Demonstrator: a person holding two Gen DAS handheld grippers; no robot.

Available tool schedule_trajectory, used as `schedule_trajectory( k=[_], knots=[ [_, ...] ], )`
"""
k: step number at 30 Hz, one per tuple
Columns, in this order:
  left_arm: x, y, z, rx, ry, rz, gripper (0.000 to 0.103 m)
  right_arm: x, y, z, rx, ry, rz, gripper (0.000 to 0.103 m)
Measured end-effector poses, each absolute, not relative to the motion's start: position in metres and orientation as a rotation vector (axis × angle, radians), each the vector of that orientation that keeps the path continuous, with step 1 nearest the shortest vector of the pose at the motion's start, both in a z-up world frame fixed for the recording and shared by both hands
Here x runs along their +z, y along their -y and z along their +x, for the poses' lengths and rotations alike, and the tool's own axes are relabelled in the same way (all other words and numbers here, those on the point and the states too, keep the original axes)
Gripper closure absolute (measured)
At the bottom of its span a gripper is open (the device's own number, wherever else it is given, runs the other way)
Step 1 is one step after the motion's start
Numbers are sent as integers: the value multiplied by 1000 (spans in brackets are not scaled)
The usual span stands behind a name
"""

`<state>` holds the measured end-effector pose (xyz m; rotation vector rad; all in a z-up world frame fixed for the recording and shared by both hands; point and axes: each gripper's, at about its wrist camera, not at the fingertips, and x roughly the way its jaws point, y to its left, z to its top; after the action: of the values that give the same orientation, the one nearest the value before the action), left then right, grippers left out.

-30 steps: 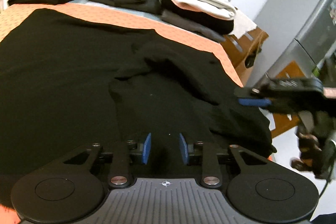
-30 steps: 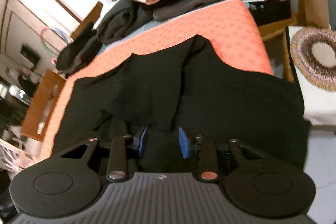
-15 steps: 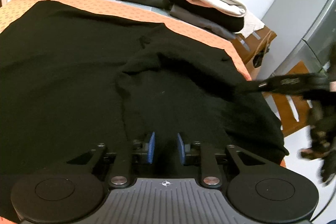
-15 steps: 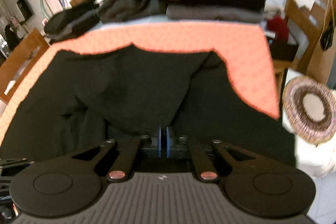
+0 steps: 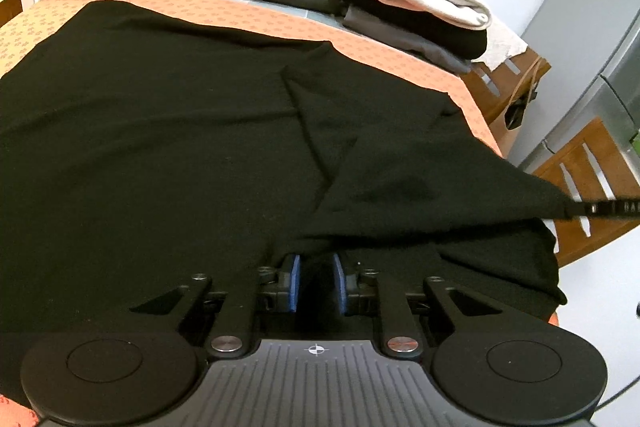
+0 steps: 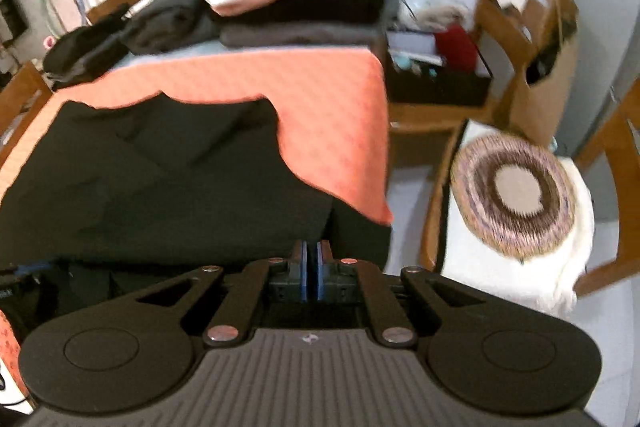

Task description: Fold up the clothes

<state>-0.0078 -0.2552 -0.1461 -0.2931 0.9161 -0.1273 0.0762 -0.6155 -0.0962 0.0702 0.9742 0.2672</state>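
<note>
While matte black cloth [image 5: 168,147] lies flat, right claw [image 6: 310,259] pinches its edge.

matt black knit garment [image 5: 168,131], orange patterned cloth tablecloth [image 6: 320,95], wooden chair [image 5: 592,163]

Right tool [image 6: 311,273] (pads nearly together) pinches black garment [image 6: 160,183] — over orange tablecloth [image 6: 332,115].

The right gripper [image 6: 311,273], open a second ago, has closed its jaws on a fold of the black garment [image 5: 168,147] and pulled it out toward the counter's right edge, stretching a taut ridge. The left gripper [image 5: 316,283] has slid under the raised cloth.
</note>
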Motion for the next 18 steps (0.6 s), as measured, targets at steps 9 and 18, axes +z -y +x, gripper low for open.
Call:
schedule_trajectory(
  k=[9,18],
  knots=[
    [-116,259,-25,-234,-845,-205,68,-123,624,47,242,-1013,160,89],
    [-127,248,-4,-249,-875,-30,67,-129,641,49,209,-988,403,62]
  ],
)
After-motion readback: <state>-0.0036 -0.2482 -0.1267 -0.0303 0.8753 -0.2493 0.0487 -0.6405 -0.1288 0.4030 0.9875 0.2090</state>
